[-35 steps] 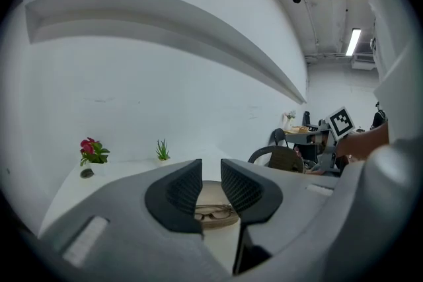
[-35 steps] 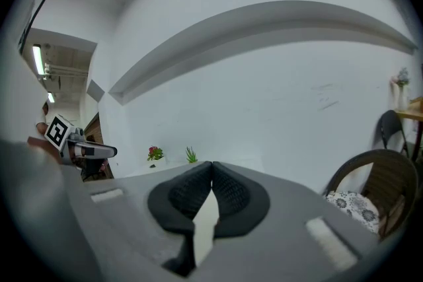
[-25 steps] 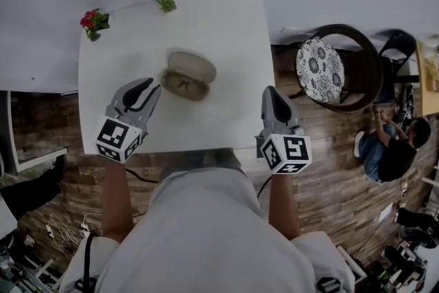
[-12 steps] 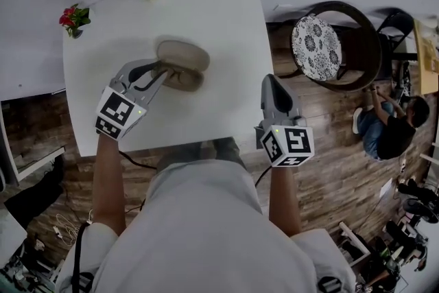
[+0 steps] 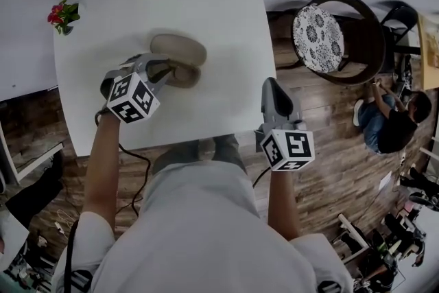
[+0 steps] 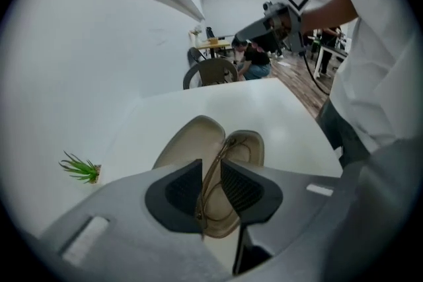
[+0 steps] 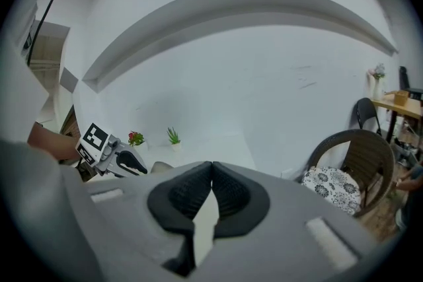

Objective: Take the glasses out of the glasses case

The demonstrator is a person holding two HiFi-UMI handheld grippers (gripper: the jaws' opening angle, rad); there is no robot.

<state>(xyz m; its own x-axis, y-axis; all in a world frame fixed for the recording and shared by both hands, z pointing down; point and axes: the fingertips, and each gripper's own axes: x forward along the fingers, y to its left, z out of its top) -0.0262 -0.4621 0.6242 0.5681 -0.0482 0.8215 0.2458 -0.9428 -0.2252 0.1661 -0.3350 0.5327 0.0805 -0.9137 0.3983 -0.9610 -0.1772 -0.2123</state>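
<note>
Table: white table (image 5: pixel 206 17); everything under inspection lies on its left half.
Case: the case (image 6: pixel 188 145) lies open, lid thrown back to the far side.
Left gripper: we find the left gripper (image 6: pixel 211 176) over the case, jaws a narrow gap apart, straddling the frame, apparently not yet pinching.
Right gripper: the right gripper (image 7: pixel 211 176) hovers at the near right edge, jaws together, holding nothing.
Glasses: the glasses (image 6: pixel 217 165) sit in the case's near half.
Handling: we judge them light, thin-wired, easily bent; grip the frame gently, never the lenses.
</note>
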